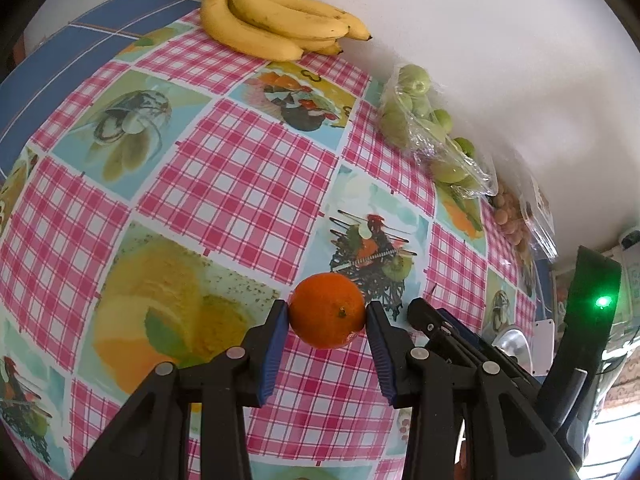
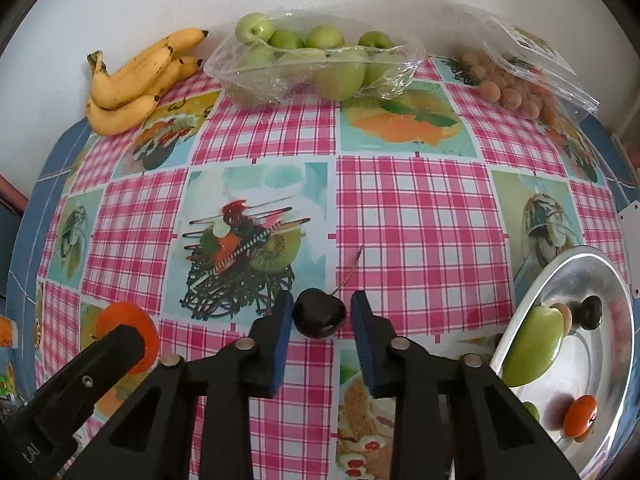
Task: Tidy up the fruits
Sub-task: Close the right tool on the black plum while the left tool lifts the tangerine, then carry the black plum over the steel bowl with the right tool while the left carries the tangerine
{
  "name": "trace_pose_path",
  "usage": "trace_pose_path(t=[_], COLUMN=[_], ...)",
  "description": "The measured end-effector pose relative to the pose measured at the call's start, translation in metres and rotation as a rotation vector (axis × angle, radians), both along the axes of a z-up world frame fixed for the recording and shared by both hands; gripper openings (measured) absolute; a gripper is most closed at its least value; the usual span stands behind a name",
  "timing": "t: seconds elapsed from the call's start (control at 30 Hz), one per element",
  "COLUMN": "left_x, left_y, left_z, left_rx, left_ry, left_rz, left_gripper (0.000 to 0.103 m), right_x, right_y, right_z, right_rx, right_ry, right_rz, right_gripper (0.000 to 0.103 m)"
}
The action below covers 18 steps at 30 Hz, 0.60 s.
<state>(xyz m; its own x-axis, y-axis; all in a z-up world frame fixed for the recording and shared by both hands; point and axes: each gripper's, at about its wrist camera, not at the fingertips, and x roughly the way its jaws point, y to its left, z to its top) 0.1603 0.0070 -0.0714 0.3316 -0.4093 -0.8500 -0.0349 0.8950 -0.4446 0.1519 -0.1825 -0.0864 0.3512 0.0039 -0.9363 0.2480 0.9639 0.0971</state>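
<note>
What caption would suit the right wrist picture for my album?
Right gripper pinches a dark cherry on a checked tablecloth, with bananas, bagged green fruit and a metal bowl nearby.

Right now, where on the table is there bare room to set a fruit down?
Free: the wide middle of the cloth, between the apple tray at the wall and the cherry. Also between the orange and the bananas. Crowded: the wall row and the plate.
</note>
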Motion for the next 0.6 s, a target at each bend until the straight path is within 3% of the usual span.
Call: trace_pose_path(t=[0.37,0.6], left_x=[-0.003,-0.012], left_y=[0.002,0.002], left_z=[0.01,0.032], left_rx=[-0.016,-0.048], left_ry=[-0.01,-0.051], left_rz=[0.0,-0.019], left_gripper=[0.042,0.042], right_x=[-0.022,-0.053], right_y=[0.002,0.0], right_z=[0.017,0.039], right_rx=[0.003,0.02], right_ry=[-0.032,-0.063], right_rz=[0.004,-0.024], right_gripper=[0.026,0.026])
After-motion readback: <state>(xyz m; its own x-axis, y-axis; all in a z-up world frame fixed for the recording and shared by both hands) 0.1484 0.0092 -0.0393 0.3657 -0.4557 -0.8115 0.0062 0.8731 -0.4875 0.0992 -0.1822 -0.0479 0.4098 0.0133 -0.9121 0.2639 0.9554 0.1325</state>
